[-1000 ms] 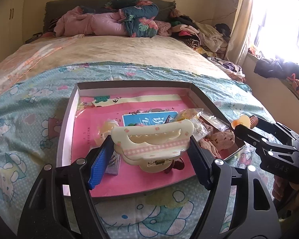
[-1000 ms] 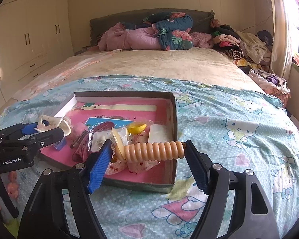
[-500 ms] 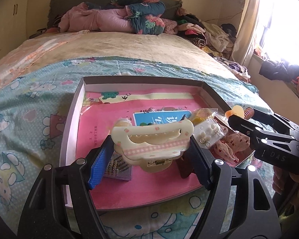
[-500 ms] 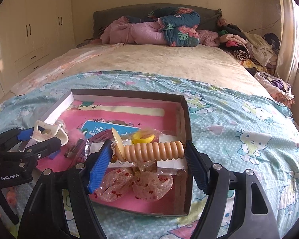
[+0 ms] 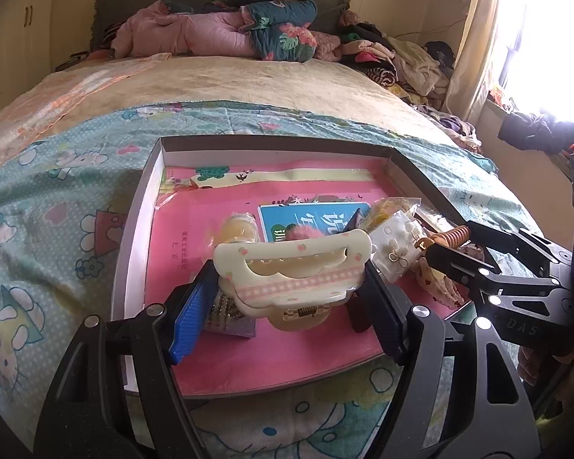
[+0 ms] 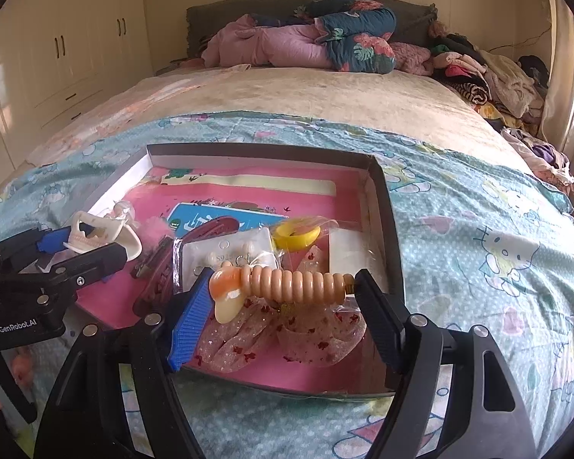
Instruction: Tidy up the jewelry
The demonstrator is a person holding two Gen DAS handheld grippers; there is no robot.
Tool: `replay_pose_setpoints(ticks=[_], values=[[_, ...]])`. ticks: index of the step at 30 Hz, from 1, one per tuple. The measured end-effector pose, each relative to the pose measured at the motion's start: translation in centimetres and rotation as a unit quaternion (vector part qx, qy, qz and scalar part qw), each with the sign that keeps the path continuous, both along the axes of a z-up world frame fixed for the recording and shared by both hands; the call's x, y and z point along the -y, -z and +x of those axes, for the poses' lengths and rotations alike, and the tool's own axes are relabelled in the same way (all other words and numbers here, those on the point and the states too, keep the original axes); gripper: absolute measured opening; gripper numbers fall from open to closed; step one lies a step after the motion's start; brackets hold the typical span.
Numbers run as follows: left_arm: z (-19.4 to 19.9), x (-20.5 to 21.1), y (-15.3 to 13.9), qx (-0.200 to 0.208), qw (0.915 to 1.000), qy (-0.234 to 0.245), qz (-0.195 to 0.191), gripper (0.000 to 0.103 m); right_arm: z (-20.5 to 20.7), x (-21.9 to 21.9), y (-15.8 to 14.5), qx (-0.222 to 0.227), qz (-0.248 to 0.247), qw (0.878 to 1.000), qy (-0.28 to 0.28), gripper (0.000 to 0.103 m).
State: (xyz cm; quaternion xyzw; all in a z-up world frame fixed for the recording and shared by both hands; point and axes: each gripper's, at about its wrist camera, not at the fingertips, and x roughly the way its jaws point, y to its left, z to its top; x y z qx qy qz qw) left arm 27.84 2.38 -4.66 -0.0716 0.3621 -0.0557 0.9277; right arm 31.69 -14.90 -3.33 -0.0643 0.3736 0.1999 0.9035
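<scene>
A shallow box (image 5: 271, 143) lined in pink lies on the bed. My left gripper (image 5: 287, 279) is shut on a cream hair claw clip (image 5: 292, 258) with a pink checked band, held just above the box's front left part. In the right wrist view my right gripper (image 6: 283, 281) is shut end to end on a ribbed peach hair clip (image 6: 298, 281) with an orange-and-cream tip. It hangs over glittery pink bows (image 6: 287, 332) in the box's (image 6: 256, 149) front right corner. Each gripper shows in the other's view: the left gripper (image 6: 92, 246), the right gripper (image 5: 451, 241).
Inside the box lie a blue card (image 5: 310, 214), a bagged yellow ring (image 6: 296, 235), an earring card (image 6: 225, 252) and a dark red clip (image 6: 210, 229). A cartoon-print blanket (image 6: 478, 229) covers the bed around the box. Folded bedding and a heap of clothes lie at the headboard.
My right gripper has come forward and down with the ribbed clip, from the box's front edge to above the pink bows. The left gripper has kept the claw clip over the box.
</scene>
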Motion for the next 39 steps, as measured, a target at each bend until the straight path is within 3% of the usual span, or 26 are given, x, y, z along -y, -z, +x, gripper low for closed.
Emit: replay_pose_setpoints(ticks=[9, 14, 32, 39], values=[[-0.6, 0.3, -0.3, 0.004, 0.9999, 0.004, 0.011, 0.065, -1.3, 1.5, -0.4, 0.002, 0.019, 1.000, 0.012, 0.083], [-1.2, 0.6, -1.1, 0.012, 0.9998, 0.004, 0.015, 0.071, -2.1, 2.5, -0.9, 0.009, 0.025, 0.999, 0.023, 0.087], [-5.1, 0.9, -3.7, 0.043, 0.9988, -0.004, 0.024, 0.090, -7.2, 4.3, -3.6, 0.046, 0.048, 0.997, 0.025, 0.093], [-7.1, 1.1, -4.8, 0.058, 0.9980, -0.010, 0.024, 0.091, -9.3, 4.2, -5.0, 0.064, 0.053, 0.996, 0.019, 0.095]])
